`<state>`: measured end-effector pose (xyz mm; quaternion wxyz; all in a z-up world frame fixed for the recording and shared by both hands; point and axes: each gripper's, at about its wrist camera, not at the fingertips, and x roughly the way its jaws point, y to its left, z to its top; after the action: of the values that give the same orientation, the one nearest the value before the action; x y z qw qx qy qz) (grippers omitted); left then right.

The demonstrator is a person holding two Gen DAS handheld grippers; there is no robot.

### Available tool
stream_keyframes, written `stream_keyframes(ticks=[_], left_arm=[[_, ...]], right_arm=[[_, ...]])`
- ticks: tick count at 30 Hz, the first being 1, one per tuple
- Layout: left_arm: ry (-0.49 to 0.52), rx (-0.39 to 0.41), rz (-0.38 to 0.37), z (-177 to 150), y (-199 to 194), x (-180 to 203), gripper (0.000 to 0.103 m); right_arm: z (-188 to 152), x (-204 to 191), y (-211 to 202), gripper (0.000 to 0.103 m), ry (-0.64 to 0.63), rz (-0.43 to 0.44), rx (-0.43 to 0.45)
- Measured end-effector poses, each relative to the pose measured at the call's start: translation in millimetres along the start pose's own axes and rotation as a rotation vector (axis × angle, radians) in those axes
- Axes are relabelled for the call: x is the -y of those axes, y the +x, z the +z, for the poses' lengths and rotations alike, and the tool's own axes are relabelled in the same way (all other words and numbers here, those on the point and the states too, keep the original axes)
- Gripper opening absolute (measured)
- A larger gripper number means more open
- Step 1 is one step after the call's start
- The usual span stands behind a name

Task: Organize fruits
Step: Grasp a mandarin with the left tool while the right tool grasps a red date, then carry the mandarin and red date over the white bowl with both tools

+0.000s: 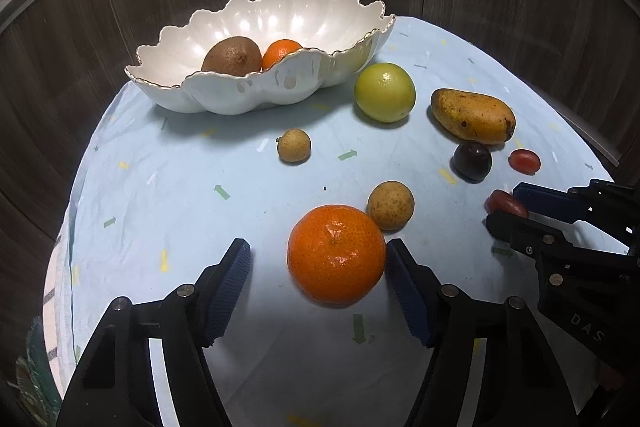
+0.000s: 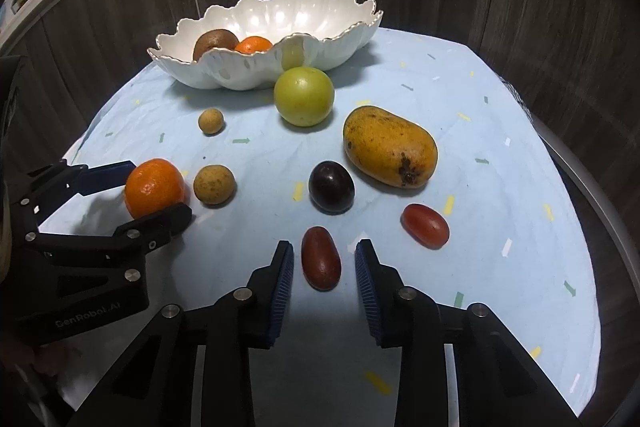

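My left claw [image 1: 318,281] stood spread around the round orange tangerine [image 1: 337,254] on the counter's pale blue cloth with small arrow prints [image 1: 180,163]. One blue ribbed pad touched or nearly touched the fruit on one side; the other pad stood clear of it, so nothing was gripped. Just beside that tangerine lay a larger speckled tan round fruit [image 1: 391,205], touching it or close to it.

My right claw [image 2: 324,263] straddled a dark red oblong fruit [image 2: 321,257] lying on the cloth, with a narrow gap on each side and the pads not pressing, so it was released too. A second red oblong fruit [image 2: 425,225] lay near, off to the right in the right wrist view.

Beyond these sat a dark purple round plum [image 2: 331,187], a yellow-orange spotted mango [image 2: 389,146], a pale green round fruit [image 2: 304,96] and a smaller tan round fruit [image 2: 211,121]. At the far side stood the white scalloped ceramic bowl [image 2: 224,71], holding a brown fuzzy kiwi [image 2: 215,42] and a second small orange tangerine [image 2: 253,45] side by side.
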<state>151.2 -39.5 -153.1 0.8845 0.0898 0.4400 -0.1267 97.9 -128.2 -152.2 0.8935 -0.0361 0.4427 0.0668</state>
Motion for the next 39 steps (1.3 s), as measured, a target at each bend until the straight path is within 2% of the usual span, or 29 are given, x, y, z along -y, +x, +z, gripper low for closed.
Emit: stream_keyframes(ticks=[6,11,19,39], left_arm=[[0.003,0.003,-0.019,-1,1,1,0.055],[0.01,0.004,-0.038,-1,1,3,0.044],[0.006,0.001,-0.042,0,-3,4,0.043],[-0.009,0.057,-0.015,10,-29,-3,0.043]], right_arm=[[-1,-3,-1,0.021,-0.018,0.01,0.009],[-1,-1,-1,0.02,-0.01,0.015,0.011],[1,-1,-5,0.019,-0.003,0.015,0.021],[13,-6,-25,0.019,0.006,0.019,0.063]])
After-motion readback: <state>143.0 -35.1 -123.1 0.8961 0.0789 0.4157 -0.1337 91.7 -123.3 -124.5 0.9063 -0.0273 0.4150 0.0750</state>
